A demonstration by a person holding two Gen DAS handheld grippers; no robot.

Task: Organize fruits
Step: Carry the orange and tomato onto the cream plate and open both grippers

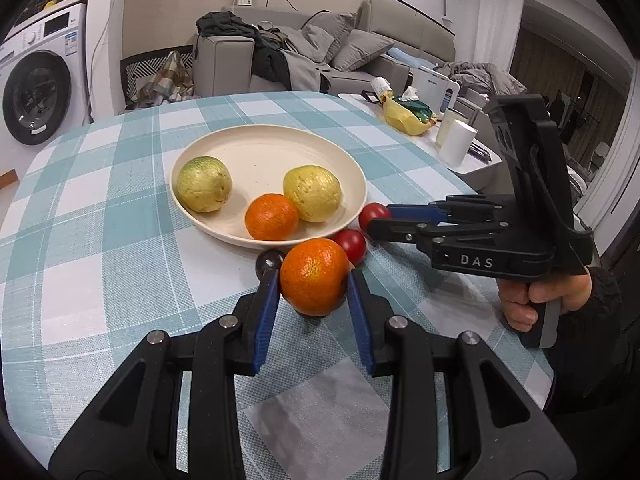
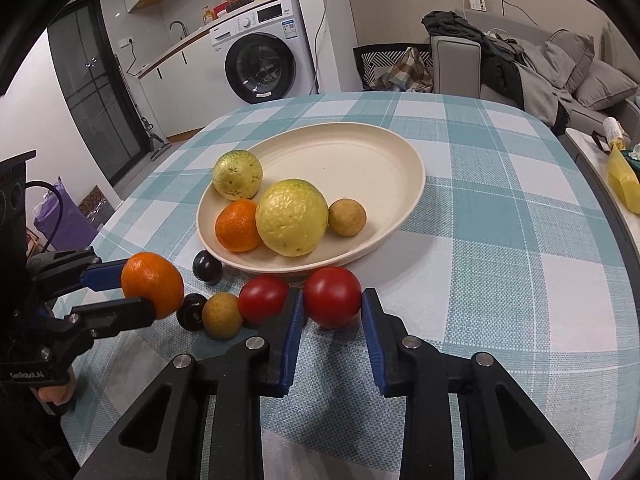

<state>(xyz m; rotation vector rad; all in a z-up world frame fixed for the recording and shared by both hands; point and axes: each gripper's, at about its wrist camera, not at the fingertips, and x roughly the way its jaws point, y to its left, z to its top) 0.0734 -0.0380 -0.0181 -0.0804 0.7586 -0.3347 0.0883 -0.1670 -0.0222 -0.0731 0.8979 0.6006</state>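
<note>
A cream plate on the checked table holds two yellow-green fruits, an orange and a small brown fruit. My left gripper is shut on a second orange, held just above the cloth in front of the plate. My right gripper has its jaws around a red tomato by the plate's near rim. Another tomato, a brown fruit and two dark plums lie between the grippers.
A white side table at the right carries a white cup and a yellow bag. A sofa and a washing machine stand beyond the table's far edge.
</note>
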